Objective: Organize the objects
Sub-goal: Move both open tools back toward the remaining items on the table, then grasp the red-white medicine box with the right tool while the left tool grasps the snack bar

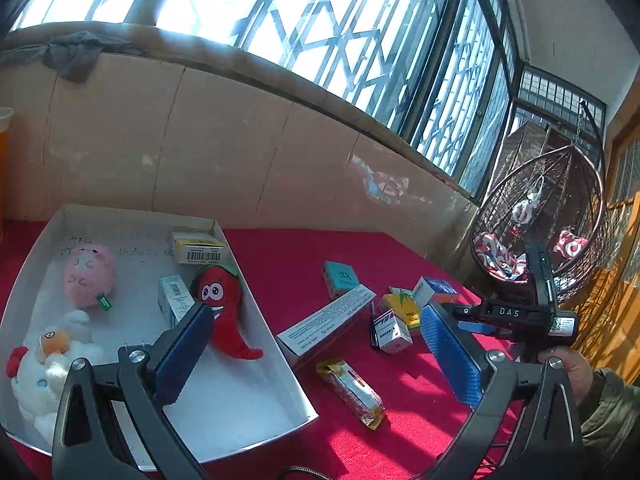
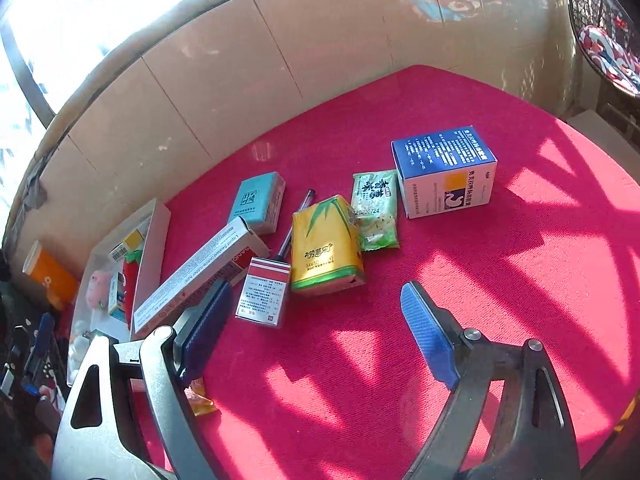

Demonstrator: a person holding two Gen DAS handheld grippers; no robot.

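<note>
A white tray on the left holds a red chili plush, a pink plush, a white chicken plush and two small boxes. My left gripper hangs open over the tray's right wall, holding nothing. Loose on the red cloth lie a yellow bamboo tissue pack, a red-and-white small box, a long white box, a teal box, a green snack packet and a blue-and-white box. My right gripper is open just short of the yellow pack, with nothing between its fingers.
A yellow snack wrapper lies near the tray's corner. A pen lies among the boxes. An orange cup stands beyond the tray. A tan wall borders the cloth at the back; a hanging wicker chair is off to the right.
</note>
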